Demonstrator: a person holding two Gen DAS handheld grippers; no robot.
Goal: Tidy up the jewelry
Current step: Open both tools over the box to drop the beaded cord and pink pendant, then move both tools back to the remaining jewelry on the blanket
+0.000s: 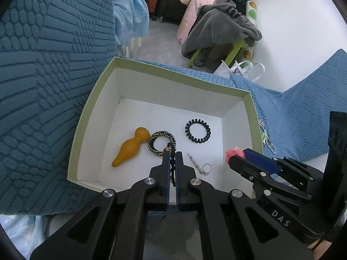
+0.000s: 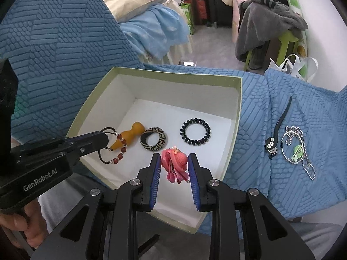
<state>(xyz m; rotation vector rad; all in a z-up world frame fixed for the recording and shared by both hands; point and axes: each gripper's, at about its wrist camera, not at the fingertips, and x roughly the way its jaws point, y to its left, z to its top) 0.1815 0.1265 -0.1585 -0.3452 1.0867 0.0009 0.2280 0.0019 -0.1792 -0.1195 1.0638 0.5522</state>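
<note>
An open box with a green rim (image 1: 85,117) (image 2: 237,117) sits on the blue textured cover. Inside lie an orange gourd-shaped piece (image 1: 129,146) (image 2: 132,133), a black-and-cream patterned ring (image 1: 151,139) (image 2: 159,135), a black spiral hair tie (image 1: 198,131) (image 2: 195,134) and a small metal pin with a ring (image 1: 198,165). My left gripper (image 1: 172,155) (image 2: 105,139) is shut on a beaded bracelet (image 1: 172,162) (image 2: 117,146) over the box. My right gripper (image 2: 174,158) (image 1: 236,157) holds a pink fabric ornament (image 2: 176,161) (image 1: 233,153) between its pads over the box.
On the cover right of the box lie a black strap charm (image 2: 275,134), a silver hoop (image 2: 291,147) with a green clip (image 2: 297,151) and a ball chain (image 2: 309,164). Behind are a bed, a green stool under a grey blanket (image 2: 266,21) and a white bag (image 2: 299,65).
</note>
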